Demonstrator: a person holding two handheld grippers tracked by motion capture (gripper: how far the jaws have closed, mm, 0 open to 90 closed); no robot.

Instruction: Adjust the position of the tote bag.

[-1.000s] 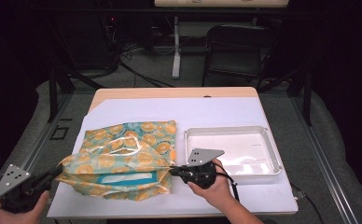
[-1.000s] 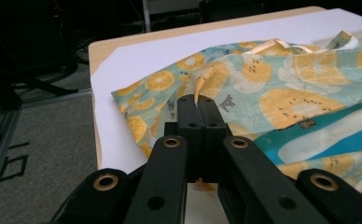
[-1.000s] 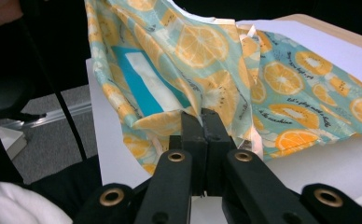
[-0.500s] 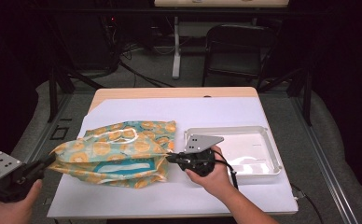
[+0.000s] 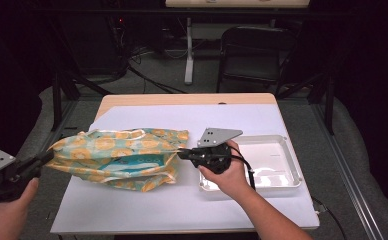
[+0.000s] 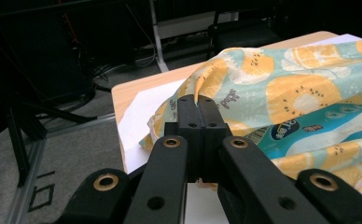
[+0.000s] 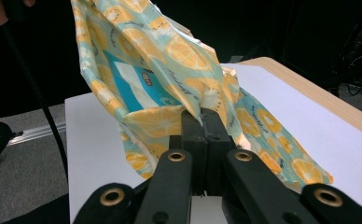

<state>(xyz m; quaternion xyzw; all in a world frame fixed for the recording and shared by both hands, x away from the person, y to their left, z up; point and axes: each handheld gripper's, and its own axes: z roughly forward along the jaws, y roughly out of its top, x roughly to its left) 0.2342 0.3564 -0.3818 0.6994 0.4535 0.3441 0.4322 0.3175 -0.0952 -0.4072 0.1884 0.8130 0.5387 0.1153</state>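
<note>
A teal bag printed with orange slices (image 5: pixel 119 157) hangs stretched between my two grippers, sagging onto the white sheet (image 5: pixel 182 210). My left gripper (image 5: pixel 46 156) is off the table's left edge, shut on the bag's left rim; in the left gripper view its jaws pinch the bag (image 6: pixel 281 93) at a fold. My right gripper (image 5: pixel 181 153) is shut on the bag's right rim, next to the tray. In the right gripper view the bag (image 7: pixel 142 70) rises up and away from the closed jaws.
A clear plastic tray (image 5: pixel 282 172) lies on the sheet right of the bag, under my right hand. The wooden table edge (image 5: pixel 182 99) runs along the back. A dark chair (image 5: pixel 257 50) and cables stand beyond the table.
Both grippers have risen with the bag's rims. The bag has been pulled taut and longer, its left end now past the table's left edge.
</note>
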